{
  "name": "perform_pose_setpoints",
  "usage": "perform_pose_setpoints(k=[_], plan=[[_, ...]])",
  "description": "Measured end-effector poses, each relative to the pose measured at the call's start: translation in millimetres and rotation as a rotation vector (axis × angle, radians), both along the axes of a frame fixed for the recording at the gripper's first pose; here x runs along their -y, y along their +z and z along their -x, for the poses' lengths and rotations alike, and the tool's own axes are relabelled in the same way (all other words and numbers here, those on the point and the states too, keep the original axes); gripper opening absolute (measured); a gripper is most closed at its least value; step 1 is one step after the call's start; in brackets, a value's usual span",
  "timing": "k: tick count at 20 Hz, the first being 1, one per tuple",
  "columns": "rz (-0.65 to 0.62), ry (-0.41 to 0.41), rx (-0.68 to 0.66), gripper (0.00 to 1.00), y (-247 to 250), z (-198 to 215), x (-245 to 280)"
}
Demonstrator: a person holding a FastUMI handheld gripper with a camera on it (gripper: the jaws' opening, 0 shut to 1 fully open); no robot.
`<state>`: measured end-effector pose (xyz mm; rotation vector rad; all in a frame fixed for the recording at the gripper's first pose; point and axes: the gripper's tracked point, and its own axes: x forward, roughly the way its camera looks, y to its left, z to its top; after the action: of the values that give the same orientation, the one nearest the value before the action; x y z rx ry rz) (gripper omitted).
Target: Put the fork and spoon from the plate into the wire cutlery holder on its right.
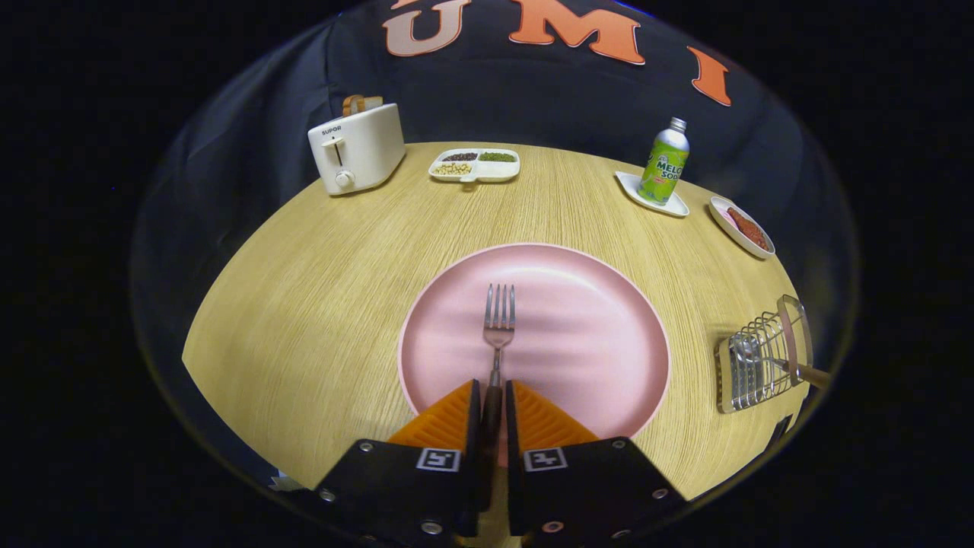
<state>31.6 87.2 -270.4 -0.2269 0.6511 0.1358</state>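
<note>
Wooden table [319, 304], plate [593, 304], toaster [356, 148], holder [761, 365]

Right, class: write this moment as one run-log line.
gripper: shut on fork handle | fork: tines over pink plate | spoon: already in wire cutlery holder | left: fork to holder

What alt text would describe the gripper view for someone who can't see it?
The claw is shut on a fork's handle over a pink plate on a wooden table. To the right, a spoon already lies in the wire cutlery holder.
</note>
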Motion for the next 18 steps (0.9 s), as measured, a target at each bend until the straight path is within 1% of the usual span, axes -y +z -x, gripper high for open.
perform_pose_setpoints(k=[2,3,9,12,18], plan=[[-0.024,-0.001,-0.006,0.06,2,1,-1],[-0.032,0.006,-0.011,0.05,4,1,0],[-0.030,0.031,-0.026,0.05,35,13,28],[-0.049,0.040,-0.034,0.05,54,21,45],[-0.047,0.004,-0.011,0.05,91,30,88]])
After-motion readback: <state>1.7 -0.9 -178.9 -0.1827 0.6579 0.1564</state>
